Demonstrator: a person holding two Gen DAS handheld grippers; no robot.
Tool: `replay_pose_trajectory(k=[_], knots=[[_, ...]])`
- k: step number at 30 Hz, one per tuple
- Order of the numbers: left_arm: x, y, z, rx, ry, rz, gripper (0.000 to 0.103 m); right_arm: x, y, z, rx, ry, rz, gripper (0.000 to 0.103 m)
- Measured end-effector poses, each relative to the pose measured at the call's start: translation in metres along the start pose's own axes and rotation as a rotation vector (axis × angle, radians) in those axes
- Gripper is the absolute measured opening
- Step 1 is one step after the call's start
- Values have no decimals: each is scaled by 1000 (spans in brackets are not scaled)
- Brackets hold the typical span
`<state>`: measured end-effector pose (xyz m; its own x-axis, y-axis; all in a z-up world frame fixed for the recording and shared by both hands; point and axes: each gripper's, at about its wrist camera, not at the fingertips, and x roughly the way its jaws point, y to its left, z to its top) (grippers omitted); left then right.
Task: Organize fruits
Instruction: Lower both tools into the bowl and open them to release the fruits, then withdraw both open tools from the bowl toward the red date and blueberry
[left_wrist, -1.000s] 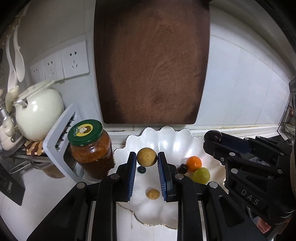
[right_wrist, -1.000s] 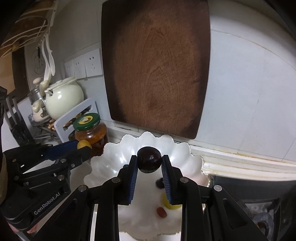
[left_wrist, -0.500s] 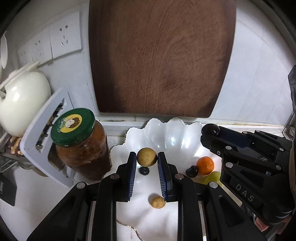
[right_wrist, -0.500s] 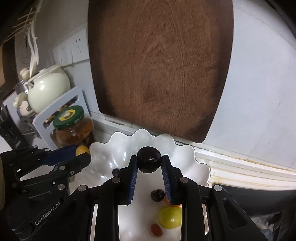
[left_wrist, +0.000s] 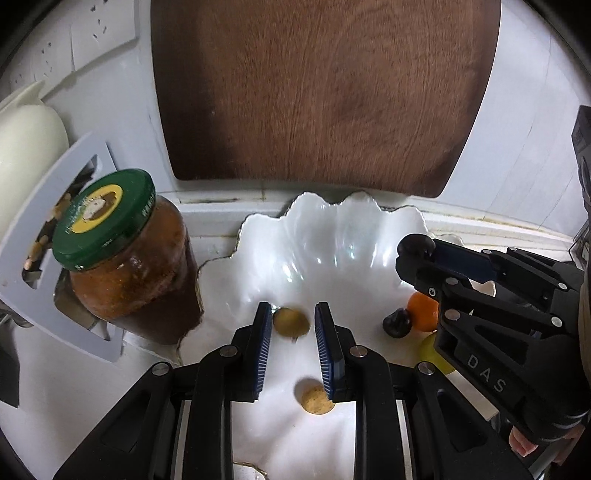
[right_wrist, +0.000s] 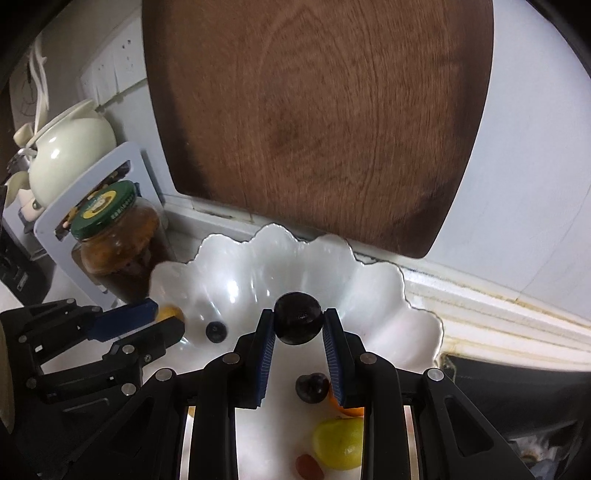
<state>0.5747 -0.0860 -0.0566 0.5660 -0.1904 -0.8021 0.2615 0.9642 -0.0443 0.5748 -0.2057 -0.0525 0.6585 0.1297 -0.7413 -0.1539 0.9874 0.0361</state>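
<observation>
White scalloped dish on the counter, beneath a dark wooden cutting board propped against the wall.

Left gripper: jaws parted, a small tan-yellow round fruit between the blue pads, gap visible on both sides, fruit blurred; resting on the dish or falling, cannot tell. Second tan round fruit lower on the dish, by the right pad.

Right gripper: clamped on a dark round fruit, both pads touching it, held above the dish interior. "DAS" readable on its body in the left wrist view; lettering on the left gripper's body not legible here.

In the dish, right wrist view: blueberry, dark cherry-like fruit, orange fruit partly hidden by a finger, yellow-green fruit, small red fruit.

Left of the dish: glass jar of brown preserve, green lid with yellow label, print too small to read. Pale teapot behind. Wall sockets upper left.
</observation>
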Motion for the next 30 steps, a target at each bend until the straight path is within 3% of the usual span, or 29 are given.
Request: replay_pose_trajectory(k=[4,19,30], knots=[[1,1,0,-8,5,-1,40,3,-3,0,20,13,7,40],[-45,-3,-10,14,-71,92,45,-43,1,-21,-28,-40,-54,40],[-87,-13,-27,34,-139,93,45,-91,6,-37,-48,-111,-51,40]])
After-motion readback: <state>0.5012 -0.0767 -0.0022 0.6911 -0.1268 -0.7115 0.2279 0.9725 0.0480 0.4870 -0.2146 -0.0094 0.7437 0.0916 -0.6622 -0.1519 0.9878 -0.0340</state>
